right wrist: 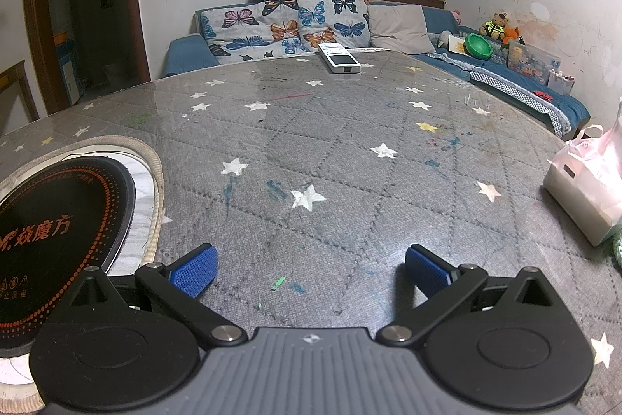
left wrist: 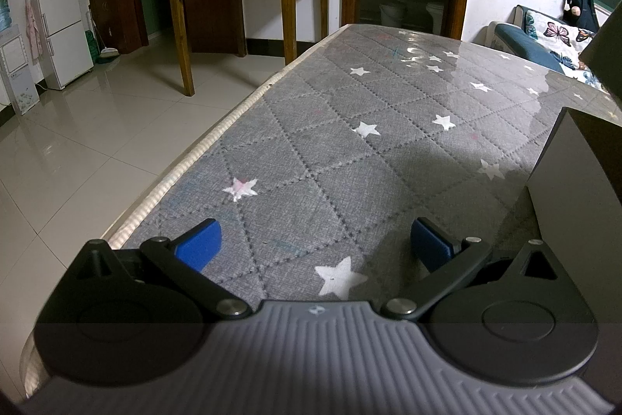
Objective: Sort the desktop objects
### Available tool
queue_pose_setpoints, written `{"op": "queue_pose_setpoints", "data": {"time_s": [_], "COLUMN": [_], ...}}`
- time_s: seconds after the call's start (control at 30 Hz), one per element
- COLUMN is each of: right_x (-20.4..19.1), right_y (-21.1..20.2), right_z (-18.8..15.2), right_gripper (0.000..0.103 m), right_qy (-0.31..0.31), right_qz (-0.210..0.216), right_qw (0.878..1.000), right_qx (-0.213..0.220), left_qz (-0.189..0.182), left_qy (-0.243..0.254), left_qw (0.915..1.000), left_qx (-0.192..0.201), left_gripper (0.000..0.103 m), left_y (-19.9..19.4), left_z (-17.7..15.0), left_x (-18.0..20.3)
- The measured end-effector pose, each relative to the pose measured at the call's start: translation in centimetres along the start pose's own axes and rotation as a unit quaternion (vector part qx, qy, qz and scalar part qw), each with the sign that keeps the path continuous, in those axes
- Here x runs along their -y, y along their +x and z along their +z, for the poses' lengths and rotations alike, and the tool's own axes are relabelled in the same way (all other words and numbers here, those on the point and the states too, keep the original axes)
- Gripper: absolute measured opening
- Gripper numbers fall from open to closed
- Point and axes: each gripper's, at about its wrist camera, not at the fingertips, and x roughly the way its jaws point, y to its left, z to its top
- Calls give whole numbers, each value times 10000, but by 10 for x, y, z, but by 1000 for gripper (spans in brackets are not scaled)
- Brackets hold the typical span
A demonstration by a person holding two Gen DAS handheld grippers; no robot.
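Left gripper (left wrist: 317,246): blue pads spread wide apart, nothing between them; it hangs low over the grey quilted, star-printed table cover (left wrist: 330,150), near the table's left edge
Right gripper (right wrist: 309,269): blue pads likewise spread wide, holding nothing; only bare cover lies between them
Remote control (right wrist: 339,58): white, lying flat at the far edge of the table in the right wrist view; straight ahead of the right gripper and slightly to its right, well apart from it; a small screen faces up on its near half
Dark box (left wrist: 575,193): a dark grey upright block just right of the left gripper's right finger, its top cut off by the frame edge; whether it touches the finger cannot be told
Induction hob (right wrist: 58,240): black round plate with orange dot rings and lettering, set into a round opening in the cover, just left of the right gripper's left finger; nothing stands on it
Pink plastic bag (right wrist: 591,177): on the table at the right edge, well right of the right gripper; a white boxy shape shows through it, contents otherwise unclear
Green bowl (right wrist: 479,45): on the blue sofa behind the table, tilted toward the camera; its inside looks empty
Sofa (right wrist: 505,72): blue, running behind and along the right of the table; butterfly cushions and soft toys on it
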Motion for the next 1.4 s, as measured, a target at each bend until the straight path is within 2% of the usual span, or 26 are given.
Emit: {"op": "queue_pose_setpoints", "data": {"time_s": [1.4], "right_x": [0], "right_y": [0], "right_z": [0], "right_gripper": [103], "right_qy": [0], "right_qz": [0], "right_qw": [10000], "right_qx": [-1], "left_qz": [0], "left_qy": [-1], "left_qw": [10000], "left_qx": [-2], "left_gripper": [103], "left_y": [-1], "left_z": [-2], "left_x": [3]}}
